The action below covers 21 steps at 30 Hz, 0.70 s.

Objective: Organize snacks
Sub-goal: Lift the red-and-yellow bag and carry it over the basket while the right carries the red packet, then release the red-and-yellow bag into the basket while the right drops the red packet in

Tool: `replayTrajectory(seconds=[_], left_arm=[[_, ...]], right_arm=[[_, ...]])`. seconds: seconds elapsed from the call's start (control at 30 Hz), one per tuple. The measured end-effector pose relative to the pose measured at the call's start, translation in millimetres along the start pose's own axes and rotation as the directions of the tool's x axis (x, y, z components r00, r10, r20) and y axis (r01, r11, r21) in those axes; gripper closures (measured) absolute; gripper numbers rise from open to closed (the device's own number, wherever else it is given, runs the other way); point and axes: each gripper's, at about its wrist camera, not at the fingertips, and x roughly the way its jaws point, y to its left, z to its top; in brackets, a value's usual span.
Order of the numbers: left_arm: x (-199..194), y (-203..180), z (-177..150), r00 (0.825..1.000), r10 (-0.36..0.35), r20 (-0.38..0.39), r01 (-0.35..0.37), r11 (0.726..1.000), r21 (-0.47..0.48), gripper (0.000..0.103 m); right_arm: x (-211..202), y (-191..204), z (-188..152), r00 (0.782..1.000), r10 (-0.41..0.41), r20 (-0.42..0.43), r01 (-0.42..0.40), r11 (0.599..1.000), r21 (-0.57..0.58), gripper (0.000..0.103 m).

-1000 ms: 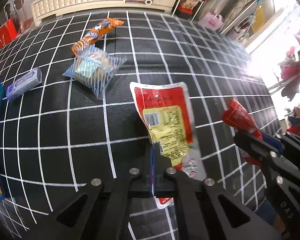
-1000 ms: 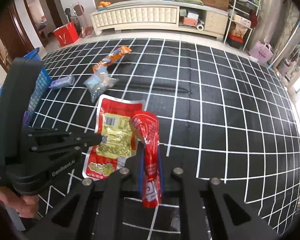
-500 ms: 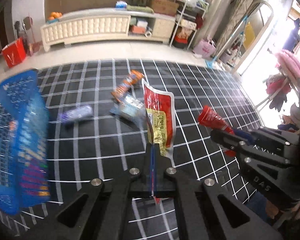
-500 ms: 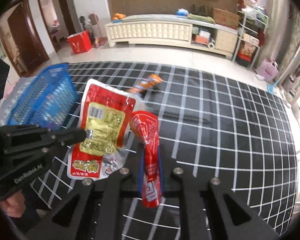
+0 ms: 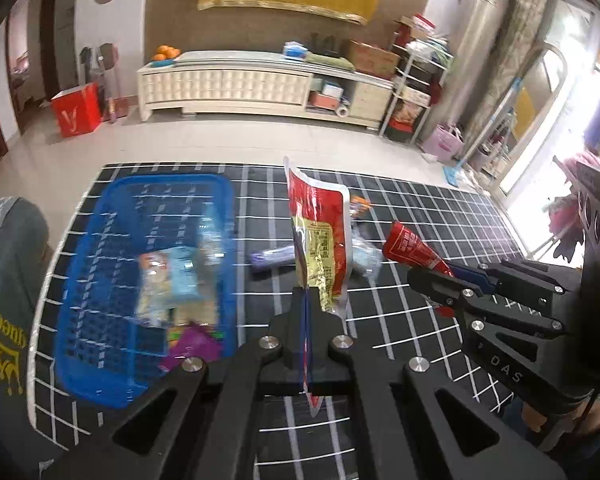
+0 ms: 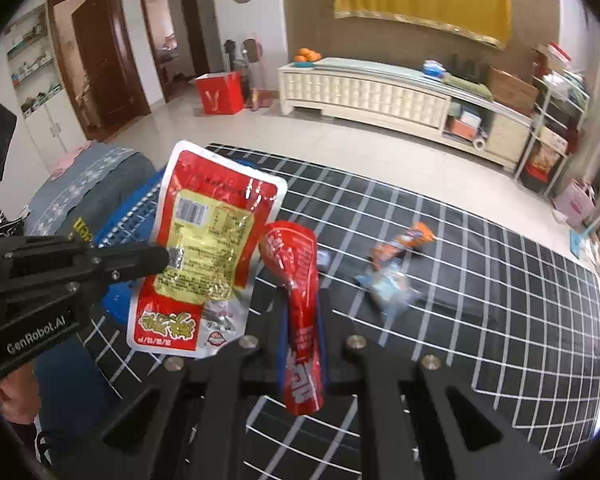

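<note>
My left gripper (image 5: 306, 300) is shut on a flat red-and-yellow snack pouch (image 5: 318, 240), held up in the air edge-on; the pouch also shows in the right wrist view (image 6: 204, 248). My right gripper (image 6: 302, 304) is shut on a narrow red snack packet (image 6: 300, 300), also lifted; it shows in the left wrist view (image 5: 414, 250). A blue plastic basket (image 5: 100, 240) with several snacks inside stands on the black grid mat, left of and below the pouch. On the mat beyond lie a purple packet (image 5: 270, 258), a clear blue-striped packet (image 6: 392, 286) and an orange packet (image 6: 400, 242).
The black mat with white grid lines (image 6: 500, 300) covers the floor. A grey cushion (image 5: 8, 280) lies left of the basket. A white low cabinet (image 5: 260, 88), a red box (image 5: 76, 110) and shelving stand far back.
Both grippers have risen from just above the mat with their packets still held. The views now look further out, and the blue basket has come into the left wrist view.
</note>
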Motion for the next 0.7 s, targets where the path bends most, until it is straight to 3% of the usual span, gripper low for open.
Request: replayTrajectory(seconds=[0.23, 0.6, 0.7], left_arm=[[-11.9, 56.8, -6.1, 0.999, 0.043, 0.0, -0.043, 0.998, -0.048, 0.103], [2.6, 117.1, -16.6, 0.998, 0.045, -0.051, -0.052, 0.99, -0.132, 0.103], [10.0, 122.9, -22.0, 0.995, 0.074, -0.07, -0.082, 0.989, -0.123, 0.103]], right_arm=[[21.5, 41.9, 15.4, 0.999, 0.038, -0.014, -0.039, 0.998, -0.052, 0.087], [56.9, 81.4, 21.9, 0.995, 0.074, -0.069, -0.08, 0.994, -0.079, 0.087], [63.4, 90.4, 21.3, 0.993, 0.077, -0.084, -0.084, 0.993, -0.087, 0.087]])
